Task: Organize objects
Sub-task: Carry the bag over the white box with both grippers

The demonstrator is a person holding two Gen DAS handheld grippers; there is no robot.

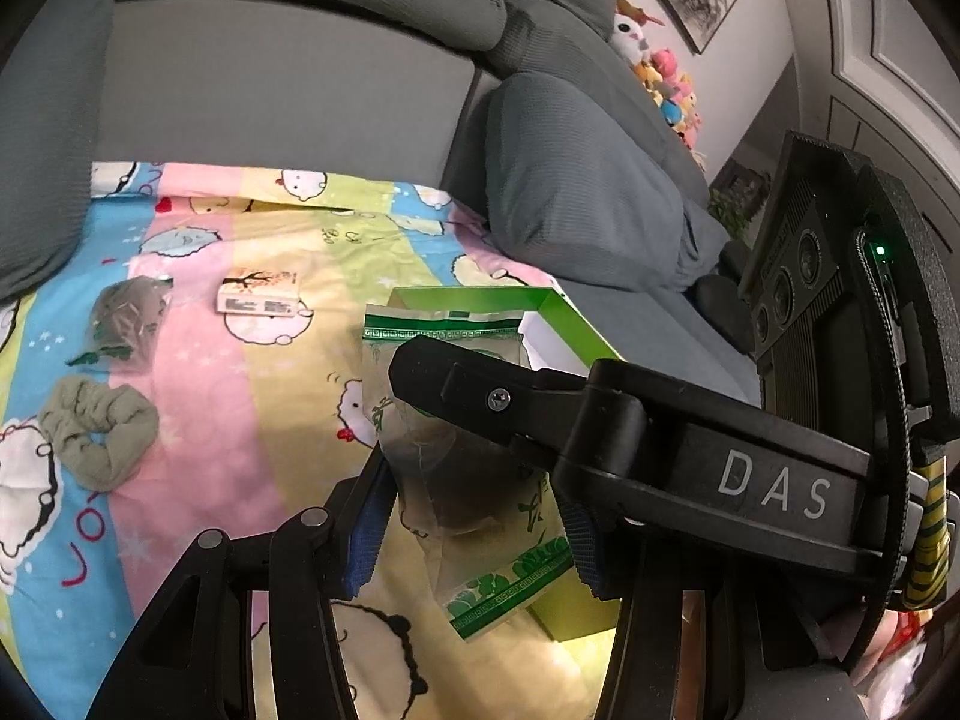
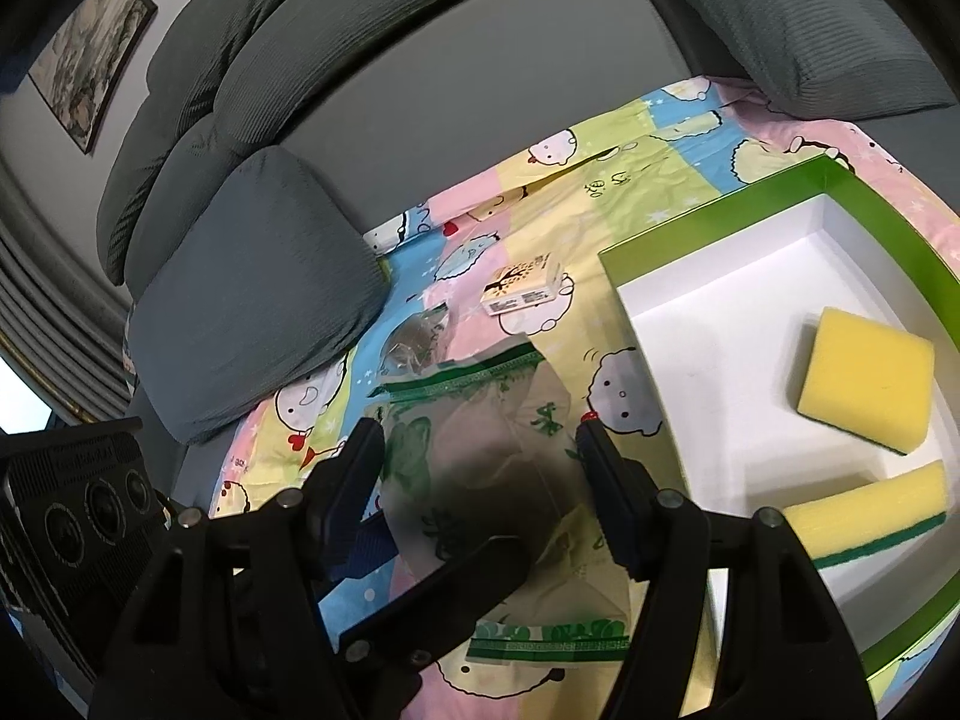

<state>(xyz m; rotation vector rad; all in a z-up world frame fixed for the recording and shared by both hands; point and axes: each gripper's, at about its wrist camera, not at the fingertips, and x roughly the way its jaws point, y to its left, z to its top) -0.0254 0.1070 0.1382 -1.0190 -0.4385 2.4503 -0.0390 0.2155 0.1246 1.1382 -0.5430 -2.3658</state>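
Observation:
A clear tea bag with green print (image 1: 456, 480) (image 2: 498, 468) is held above the cartoon sheet. My left gripper (image 1: 474, 516) is shut on its lower part. My right gripper (image 2: 480, 456) is open, its fingers on either side of the same bag; its body (image 1: 660, 438) crosses the left wrist view. A green-rimmed white box (image 2: 720, 312) (image 1: 528, 300) lies to the right and holds two yellow sponges (image 2: 864, 378) (image 2: 870, 510). On the sheet lie a small printed box (image 1: 258, 294) (image 2: 522, 288), a second clear bag of dark stuff (image 1: 126, 318) (image 2: 414, 342) and a green scrunchie (image 1: 96, 426).
The colourful sheet (image 1: 252, 396) covers a grey sofa seat. Grey cushions stand at the left (image 2: 252, 294) and right (image 1: 570, 192). The sofa back (image 1: 270, 102) rises behind. Plush toys (image 1: 666, 84) sit at the sofa's far end.

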